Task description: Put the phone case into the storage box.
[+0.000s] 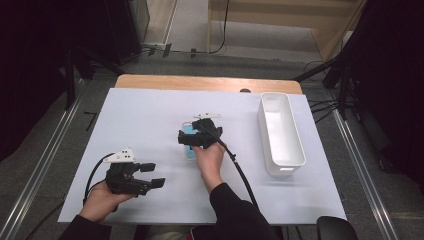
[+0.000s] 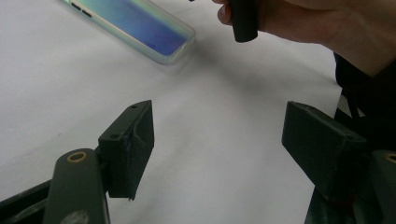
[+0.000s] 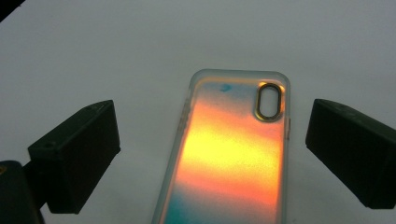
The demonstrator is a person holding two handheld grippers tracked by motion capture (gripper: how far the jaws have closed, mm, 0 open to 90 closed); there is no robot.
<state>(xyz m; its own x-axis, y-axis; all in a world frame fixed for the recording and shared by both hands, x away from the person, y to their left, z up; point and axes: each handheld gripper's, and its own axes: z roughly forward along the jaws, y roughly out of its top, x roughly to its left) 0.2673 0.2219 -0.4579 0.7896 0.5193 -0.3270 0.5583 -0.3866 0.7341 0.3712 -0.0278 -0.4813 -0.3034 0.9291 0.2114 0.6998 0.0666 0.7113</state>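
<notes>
An iridescent phone case lies flat on the white sheet, orange and teal in the right gripper view, blue in the high view and the left gripper view. My right gripper hovers right over it, open, its jaws standing apart on either side of the case without touching it. The oval camera cutout faces away from that gripper. My left gripper rests low at the near left of the sheet, open and holding nothing.
A white rectangular bin stands along the right side of the white sheet, which covers a wooden table. A black cable trails from the right gripper toward the near edge.
</notes>
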